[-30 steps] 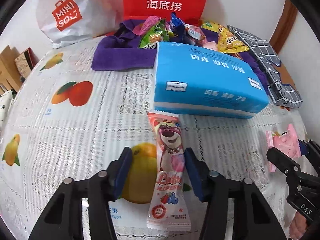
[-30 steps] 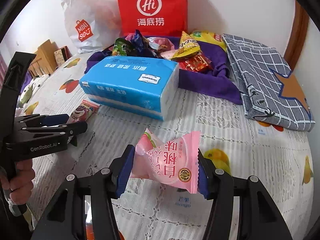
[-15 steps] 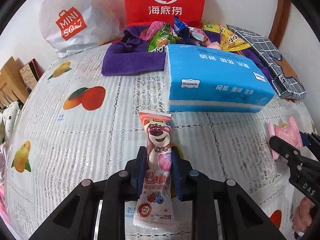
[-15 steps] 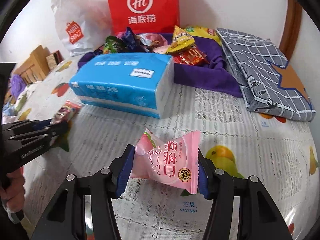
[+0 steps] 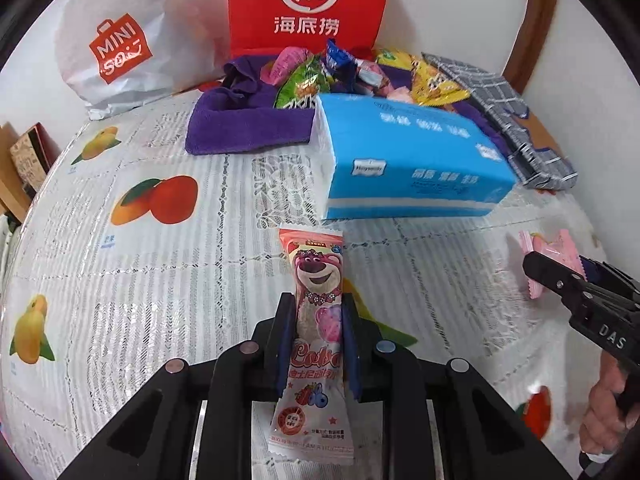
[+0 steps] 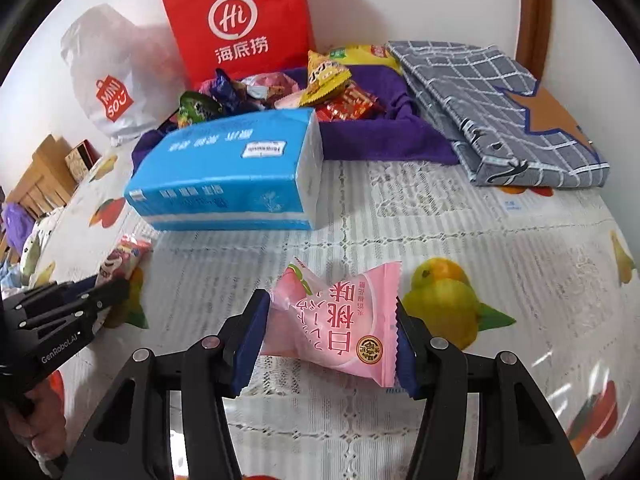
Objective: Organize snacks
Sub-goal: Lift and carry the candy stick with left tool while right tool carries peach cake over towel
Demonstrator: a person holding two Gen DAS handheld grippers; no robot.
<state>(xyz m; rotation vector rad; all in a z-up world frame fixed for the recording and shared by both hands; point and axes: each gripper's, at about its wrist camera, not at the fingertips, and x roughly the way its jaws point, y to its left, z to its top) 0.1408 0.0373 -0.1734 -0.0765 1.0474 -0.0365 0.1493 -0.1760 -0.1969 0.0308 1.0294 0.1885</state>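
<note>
My left gripper (image 5: 316, 312) is shut on a long bear-printed snack stick (image 5: 316, 280), which pokes out ahead of the fingers over the fruit-print tablecloth (image 5: 140, 300). In the right wrist view that stick (image 6: 124, 256) and the left gripper (image 6: 108, 286) show at the left edge. My right gripper (image 6: 328, 312) is shut on a puffy pink peach-flavour packet (image 6: 340, 320), its blue pads pressing both ends. The pink packet (image 5: 548, 248) also shows at the right of the left wrist view.
A blue tissue pack (image 6: 232, 168) lies mid-table. Behind it a purple cloth (image 6: 380, 136) holds a heap of several snack packets (image 6: 320, 80). A red paper bag (image 6: 240, 24) and a white shopping bag (image 6: 108, 80) stand at the wall. A folded checked cloth (image 6: 500, 108) lies right.
The left jaws closed from wide apart onto the bear snack stick and lifted it slightly. The right gripper kept its hold on the pink packet and rolled a little.
</note>
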